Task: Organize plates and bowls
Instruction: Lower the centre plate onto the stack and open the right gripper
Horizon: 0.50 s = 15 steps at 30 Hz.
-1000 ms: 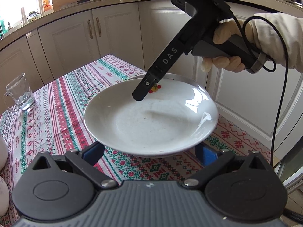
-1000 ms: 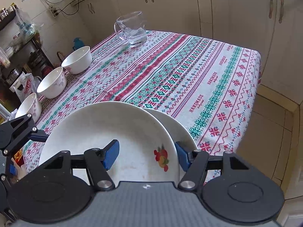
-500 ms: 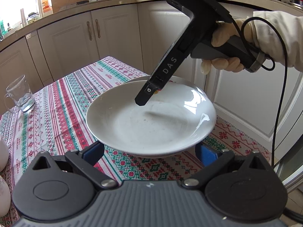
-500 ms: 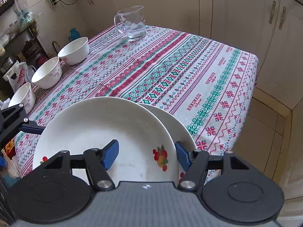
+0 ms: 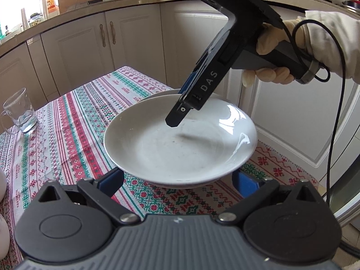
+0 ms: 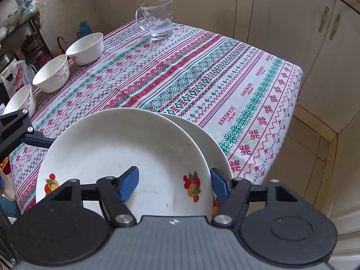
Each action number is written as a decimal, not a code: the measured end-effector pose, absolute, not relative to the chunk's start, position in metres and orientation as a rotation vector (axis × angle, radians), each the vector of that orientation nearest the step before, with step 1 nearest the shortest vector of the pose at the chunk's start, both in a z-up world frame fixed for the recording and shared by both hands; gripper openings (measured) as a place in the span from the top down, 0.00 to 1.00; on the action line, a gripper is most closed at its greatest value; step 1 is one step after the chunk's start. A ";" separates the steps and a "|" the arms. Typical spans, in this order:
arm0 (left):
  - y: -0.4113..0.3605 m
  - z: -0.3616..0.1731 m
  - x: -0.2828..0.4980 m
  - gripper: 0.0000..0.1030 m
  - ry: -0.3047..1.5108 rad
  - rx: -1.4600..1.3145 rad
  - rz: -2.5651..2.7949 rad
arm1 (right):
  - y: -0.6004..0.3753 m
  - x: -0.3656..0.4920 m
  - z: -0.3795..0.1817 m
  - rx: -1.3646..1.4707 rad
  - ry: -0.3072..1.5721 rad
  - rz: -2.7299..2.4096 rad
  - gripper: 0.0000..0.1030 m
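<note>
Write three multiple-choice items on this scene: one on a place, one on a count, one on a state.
1. Where does the glass mug stand?
A) on the tablecloth, apart from the plates
B) inside a cupboard
C) on the floor

2. How many white bowls stand near the table's edge in the right wrist view?
A) one
B) three
C) five

3. How is the right tool?
A) shut on the glass mug
B) shut on a bowl
C) open

Key: 1 A, it stands alone at the far end. 2 B, three stand in a row. 3 C, its blue pads are wide apart.
</note>
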<state>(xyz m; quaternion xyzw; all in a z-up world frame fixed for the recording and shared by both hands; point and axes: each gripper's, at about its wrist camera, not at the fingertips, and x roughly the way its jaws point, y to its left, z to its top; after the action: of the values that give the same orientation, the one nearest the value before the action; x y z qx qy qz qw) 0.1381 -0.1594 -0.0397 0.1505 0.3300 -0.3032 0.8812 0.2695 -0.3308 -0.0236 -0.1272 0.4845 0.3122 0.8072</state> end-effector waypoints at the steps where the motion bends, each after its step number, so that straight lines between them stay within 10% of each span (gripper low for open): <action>1: -0.159 -0.039 0.138 0.01 0.687 0.311 -0.633 | -0.330 0.269 -0.023 -0.276 1.036 0.665 0.28; 15: -0.159 -0.040 0.143 0.01 0.691 0.318 -0.652 | -0.329 0.256 -0.017 -0.315 1.030 0.617 0.23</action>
<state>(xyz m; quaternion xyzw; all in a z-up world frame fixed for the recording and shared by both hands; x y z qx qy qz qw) 0.1426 -0.1586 -0.0400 0.1523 0.3313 -0.3127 0.8771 0.2563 -0.3286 -0.0168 -0.1474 0.4827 0.2892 0.8134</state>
